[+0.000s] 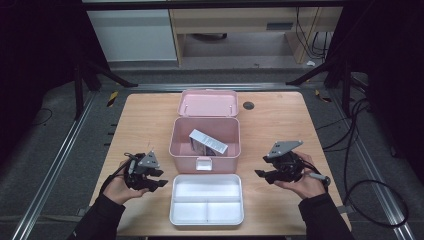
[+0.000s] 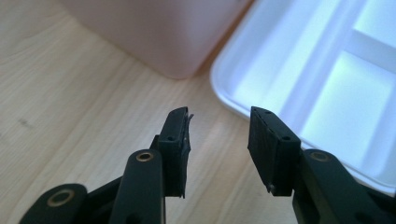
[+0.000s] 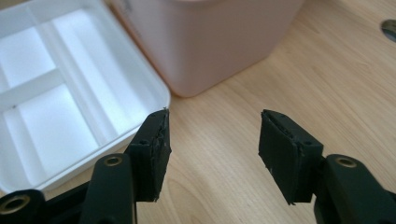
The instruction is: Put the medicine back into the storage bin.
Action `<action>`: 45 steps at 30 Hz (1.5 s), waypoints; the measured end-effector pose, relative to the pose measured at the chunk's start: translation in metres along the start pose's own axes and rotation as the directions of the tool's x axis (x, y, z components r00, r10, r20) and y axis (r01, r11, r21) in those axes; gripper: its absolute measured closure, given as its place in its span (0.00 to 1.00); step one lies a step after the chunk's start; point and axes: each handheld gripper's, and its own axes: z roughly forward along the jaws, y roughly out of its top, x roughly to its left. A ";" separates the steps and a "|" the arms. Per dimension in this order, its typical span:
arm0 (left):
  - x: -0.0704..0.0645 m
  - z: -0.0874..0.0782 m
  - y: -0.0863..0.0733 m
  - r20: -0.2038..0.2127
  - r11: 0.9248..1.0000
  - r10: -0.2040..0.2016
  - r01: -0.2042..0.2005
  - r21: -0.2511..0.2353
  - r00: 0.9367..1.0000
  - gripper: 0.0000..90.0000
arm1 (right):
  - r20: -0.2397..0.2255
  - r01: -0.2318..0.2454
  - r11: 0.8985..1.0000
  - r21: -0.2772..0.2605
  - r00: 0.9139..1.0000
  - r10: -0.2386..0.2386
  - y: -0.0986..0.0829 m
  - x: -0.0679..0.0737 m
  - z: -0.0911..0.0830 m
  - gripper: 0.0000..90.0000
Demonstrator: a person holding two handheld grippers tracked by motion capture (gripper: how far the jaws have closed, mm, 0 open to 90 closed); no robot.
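Two grippers, left (image 1: 161,178) and right (image 1: 260,173), flank white tray (image 1: 206,221), jaws wide, empty. Carton (image 1: 208,142) in pink box (image 1: 205,151). Next likely: tray into box.

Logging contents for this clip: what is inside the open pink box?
In the high view, the pink box holds one white and grey carton lying tilted across it. The floor under the carton is covered, so anything beneath it cannot be seen.
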 end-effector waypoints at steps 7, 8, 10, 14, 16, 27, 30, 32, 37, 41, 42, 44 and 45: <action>-0.019 0.003 0.011 0.049 0.995 0.094 -0.095 0.017 0.994 0.66 | -0.081 0.117 0.992 0.040 0.990 -0.113 0.004 0.023 0.017 0.55; -0.022 0.005 0.013 0.056 0.994 0.108 -0.109 0.023 0.993 0.67 | -0.092 0.131 0.990 0.045 0.988 -0.126 0.006 0.026 0.019 0.56; -0.028 0.008 0.017 0.072 0.990 0.134 -0.137 0.034 0.988 0.68 | -0.107 0.156 0.986 0.053 0.983 -0.150 0.008 0.031 0.023 0.56; -0.036 0.015 0.022 0.096 0.982 0.173 -0.179 0.065 0.980 0.71 | -0.133 0.187 0.980 0.069 0.975 -0.177 0.012 0.040 0.028 0.59; -0.038 0.019 0.023 0.106 0.978 0.184 -0.193 0.083 0.977 0.72 | -0.149 0.198 0.977 0.082 0.972 -0.185 0.014 0.044 0.032 0.60; -0.046 0.040 0.032 0.136 0.945 0.244 -0.267 0.190 0.960 0.76 | -0.241 0.293 0.935 0.199 0.940 -0.244 0.017 0.066 0.059 0.71; -0.047 0.044 0.031 0.134 0.939 0.243 -0.267 0.215 0.961 0.76 | -0.259 0.320 0.920 0.225 0.930 -0.260 0.018 0.070 0.066 0.74; -0.046 0.047 0.031 0.138 0.937 0.245 -0.271 0.219 0.960 0.77 | -0.266 0.333 0.911 0.245 0.926 -0.267 0.018 0.072 0.071 0.77; -0.047 0.051 0.031 0.138 0.930 0.254 -0.281 0.236 0.957 0.80 | -0.287 0.359 0.889 0.285 0.917 -0.278 0.019 0.075 0.081 0.83; -0.048 0.055 0.031 0.147 0.922 0.262 -0.293 0.253 0.954 0.83 | -0.294 0.375 0.873 0.312 0.912 -0.286 0.020 0.077 0.086 0.86; -0.048 0.056 0.032 0.146 0.921 0.265 -0.295 0.256 0.953 0.84 | -0.297 0.376 0.870 0.317 0.911 -0.285 0.020 0.078 0.086 0.87; -0.048 0.056 0.032 0.152 0.915 0.273 -0.306 0.265 0.950 0.85 | -0.305 0.381 0.864 0.329 0.909 -0.285 0.020 0.080 0.088 0.88; -0.048 0.057 0.032 0.153 0.914 0.274 -0.306 0.266 0.950 0.85 | -0.308 0.391 0.859 0.332 0.905 -0.293 0.020 0.080 0.089 0.89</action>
